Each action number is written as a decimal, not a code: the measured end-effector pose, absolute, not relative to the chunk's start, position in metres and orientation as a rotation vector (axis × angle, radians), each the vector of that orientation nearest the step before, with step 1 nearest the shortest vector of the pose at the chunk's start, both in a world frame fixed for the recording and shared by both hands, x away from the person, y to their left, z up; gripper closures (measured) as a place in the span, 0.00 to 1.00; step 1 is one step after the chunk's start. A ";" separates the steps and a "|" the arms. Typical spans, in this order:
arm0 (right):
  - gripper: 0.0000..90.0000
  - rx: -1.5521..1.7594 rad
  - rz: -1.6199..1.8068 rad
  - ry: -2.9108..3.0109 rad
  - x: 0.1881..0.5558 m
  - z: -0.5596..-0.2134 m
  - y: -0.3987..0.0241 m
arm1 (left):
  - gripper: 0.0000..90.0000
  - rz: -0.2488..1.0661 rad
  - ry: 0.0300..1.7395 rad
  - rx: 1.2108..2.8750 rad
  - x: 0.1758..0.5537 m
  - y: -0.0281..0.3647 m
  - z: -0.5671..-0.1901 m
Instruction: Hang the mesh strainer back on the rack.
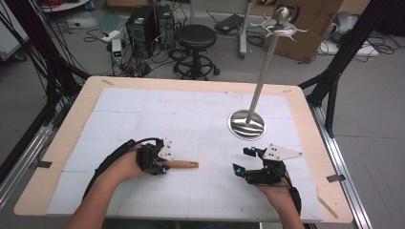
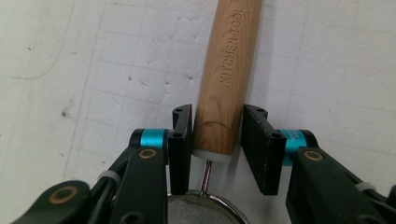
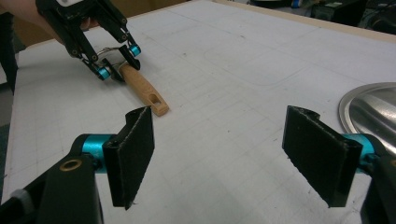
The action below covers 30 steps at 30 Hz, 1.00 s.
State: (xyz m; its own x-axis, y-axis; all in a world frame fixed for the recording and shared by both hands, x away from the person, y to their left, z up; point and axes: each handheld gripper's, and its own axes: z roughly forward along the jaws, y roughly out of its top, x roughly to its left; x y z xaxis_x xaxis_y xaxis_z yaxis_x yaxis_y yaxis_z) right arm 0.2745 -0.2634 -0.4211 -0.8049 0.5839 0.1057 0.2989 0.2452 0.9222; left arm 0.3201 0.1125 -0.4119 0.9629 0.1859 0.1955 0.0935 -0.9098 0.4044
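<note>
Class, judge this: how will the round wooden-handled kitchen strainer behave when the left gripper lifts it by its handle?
The round wooden handle looks stiff, so it probably won't bend. Its smooth, rounded surface might twist between the left gripper pads. The wire mesh bowl sits behind the grip, so that end may droop.

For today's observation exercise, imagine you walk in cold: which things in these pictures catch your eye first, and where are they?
The tall shiny metal stand rises from its round base at the table's far right, topped with curved hooks. Near the front left, the left gripper has its fingers around the wooden handle stamped KITCHEN TOOL, a mesh strainer showing at its end. The right gripper hangs wide open at front right, holding nothing.
</note>
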 end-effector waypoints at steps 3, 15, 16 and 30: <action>0.27 0.826 1.579 2.262 0.275 -0.422 -0.264 | 0.74 0.323 0.221 2.734 0.324 0.110 -0.410; 0.27 0.833 1.579 2.268 0.275 -0.422 -0.264 | 0.74 0.241 0.305 2.761 0.329 0.110 -0.408; 0.27 0.835 1.576 2.270 0.275 -0.422 -0.263 | 0.74 0.236 0.306 2.779 0.330 0.109 -0.410; 0.27 0.828 1.568 2.282 0.275 -0.423 -0.261 | 0.76 0.174 0.350 2.814 0.335 0.105 -0.409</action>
